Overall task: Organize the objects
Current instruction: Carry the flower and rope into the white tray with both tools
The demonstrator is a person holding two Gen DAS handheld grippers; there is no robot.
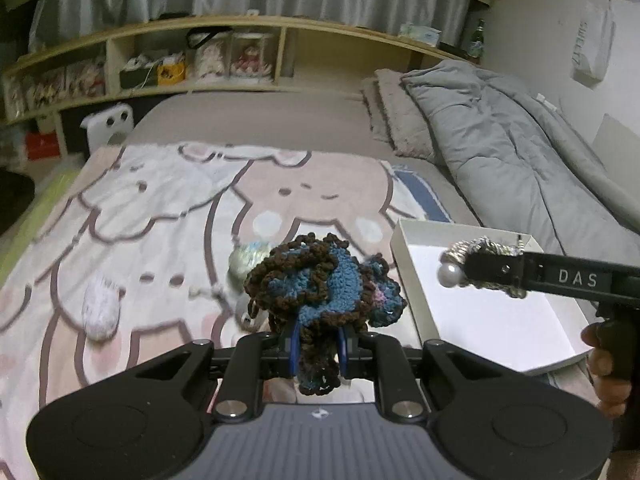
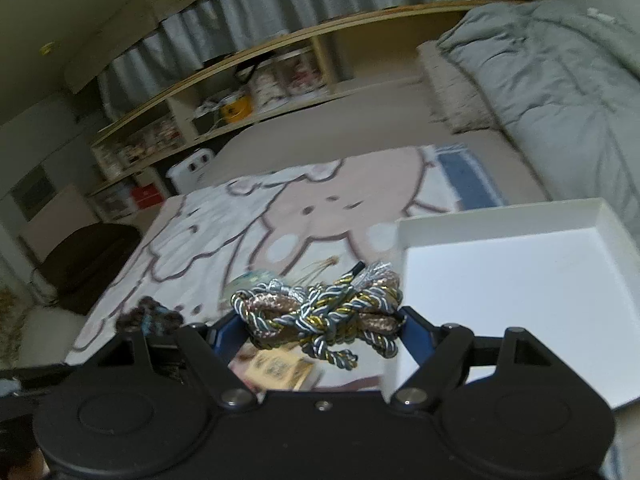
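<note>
My left gripper (image 1: 318, 344) is shut on a blue and brown crocheted piece (image 1: 320, 284), lifted above the bear-print blanket (image 1: 160, 200). The same piece shows at the lower left in the right wrist view (image 2: 152, 316). My right gripper (image 2: 320, 328) is shut on a bundle of grey and gold twisted cord (image 2: 324, 312). In the left wrist view that right gripper (image 1: 480, 270) hangs over the open white box (image 1: 500, 320), with a large pearl (image 1: 450, 274) on the bundle (image 1: 480, 246). The box (image 2: 520, 280) lies on the bed to the right.
On the blanket lie a white fuzzy item (image 1: 100, 308), a shiny pale item (image 1: 246, 260) and a small beige packet (image 2: 280, 368). A grey duvet (image 1: 500, 148) is piled along the right wall. A wooden shelf (image 1: 160, 64) runs behind the bed. A hand (image 1: 604, 360) grips the right tool.
</note>
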